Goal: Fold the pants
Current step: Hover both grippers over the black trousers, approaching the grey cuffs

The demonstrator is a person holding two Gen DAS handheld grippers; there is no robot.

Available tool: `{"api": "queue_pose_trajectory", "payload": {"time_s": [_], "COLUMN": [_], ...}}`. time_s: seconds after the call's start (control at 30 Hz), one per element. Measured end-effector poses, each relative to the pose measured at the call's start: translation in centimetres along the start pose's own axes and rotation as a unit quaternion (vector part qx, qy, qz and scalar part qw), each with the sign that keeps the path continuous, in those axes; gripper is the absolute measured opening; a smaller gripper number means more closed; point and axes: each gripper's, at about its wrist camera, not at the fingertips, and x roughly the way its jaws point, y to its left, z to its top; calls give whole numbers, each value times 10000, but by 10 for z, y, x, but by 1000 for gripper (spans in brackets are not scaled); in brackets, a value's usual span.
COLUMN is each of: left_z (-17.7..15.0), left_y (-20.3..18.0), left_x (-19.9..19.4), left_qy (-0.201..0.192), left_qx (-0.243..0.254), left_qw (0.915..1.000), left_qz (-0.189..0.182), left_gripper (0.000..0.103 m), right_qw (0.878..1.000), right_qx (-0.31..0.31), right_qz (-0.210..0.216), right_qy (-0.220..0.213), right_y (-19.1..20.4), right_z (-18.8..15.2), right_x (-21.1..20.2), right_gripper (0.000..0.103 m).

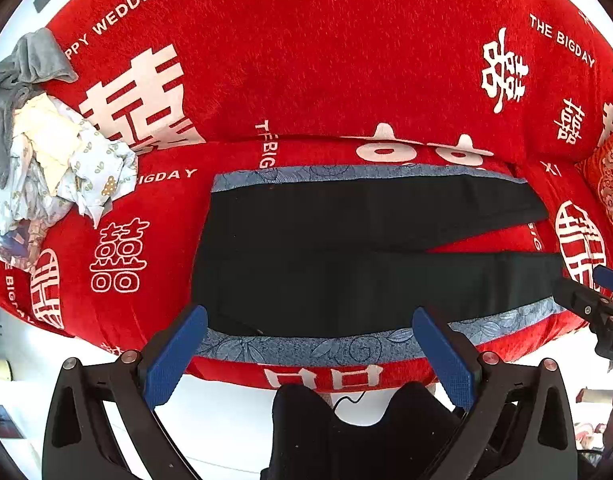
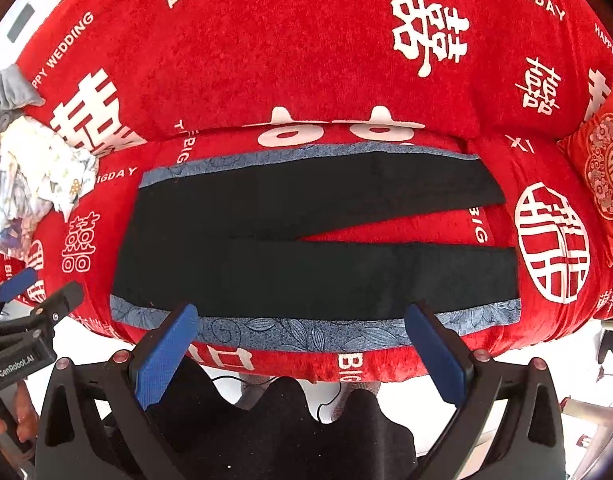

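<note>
Left gripper wide open, empty, low centre of its view. Right gripper likewise wide open and empty. Beyond both, black pants with blue floral side bands lie flat mid-frame on the red sofa, legs spread rightward. Clothes pile upper left.

Both grippers: black plastic frames, blue textured finger pads, silver screws at pivots. White "GenRobot.AI" label on left gripper body.
</note>
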Motion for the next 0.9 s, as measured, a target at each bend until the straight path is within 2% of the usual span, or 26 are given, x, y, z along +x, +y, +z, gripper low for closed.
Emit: {"api": "queue_pose_trajectory", "payload": {"time_s": [0.9], "left_z": [10], "left_y": [2], "left_x": [-3], "left_qy": [-128], "left_qx": [42], "left_qw": [9999], "left_qz": [92], "left_gripper": [103], "right_qw": [10000], "right_qx": [-13], "right_qz": [-6], "right_qy": [-93], "right_y": [6], "right_z": [13], "right_x": [-4], "right_gripper": [103]}}
